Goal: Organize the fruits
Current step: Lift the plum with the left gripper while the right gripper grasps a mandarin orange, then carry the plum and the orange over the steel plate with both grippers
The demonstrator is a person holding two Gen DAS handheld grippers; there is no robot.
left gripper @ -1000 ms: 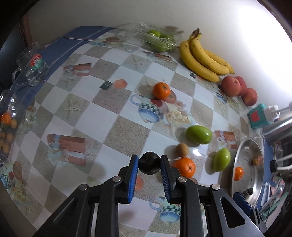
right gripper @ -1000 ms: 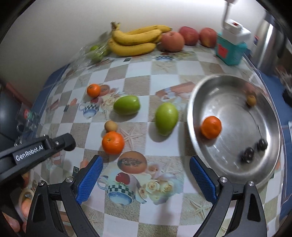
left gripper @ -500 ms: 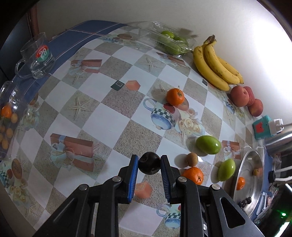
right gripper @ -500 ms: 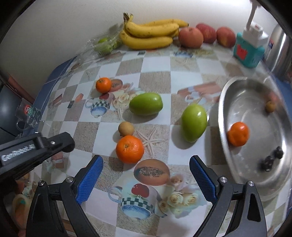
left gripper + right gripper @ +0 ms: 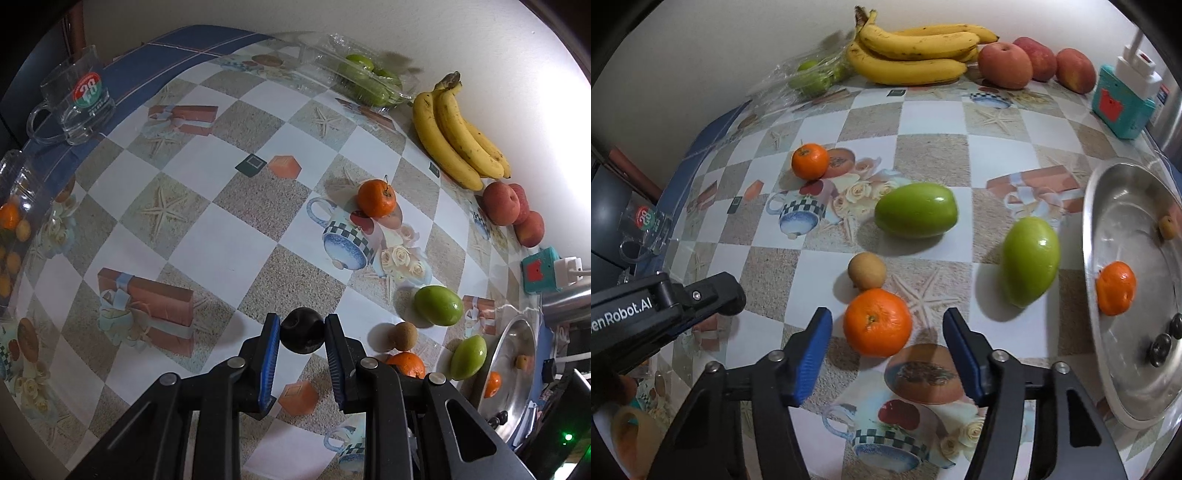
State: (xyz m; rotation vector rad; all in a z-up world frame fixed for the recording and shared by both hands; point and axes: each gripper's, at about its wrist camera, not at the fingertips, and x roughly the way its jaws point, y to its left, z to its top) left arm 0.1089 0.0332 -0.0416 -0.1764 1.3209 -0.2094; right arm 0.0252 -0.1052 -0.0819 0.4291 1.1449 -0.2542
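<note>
A dark round fruit is clamped between the blue pads of the left gripper, above the patterned tablecloth. The right gripper has just been closing; an orange sits on the cloth between its jaws, and the pads are not seen pressing on it. A metal bowl with another orange is seen at the right.

Left hand-held gripper clamped; right hand-held gripper has just been narrowing, pads untouched.
</note>
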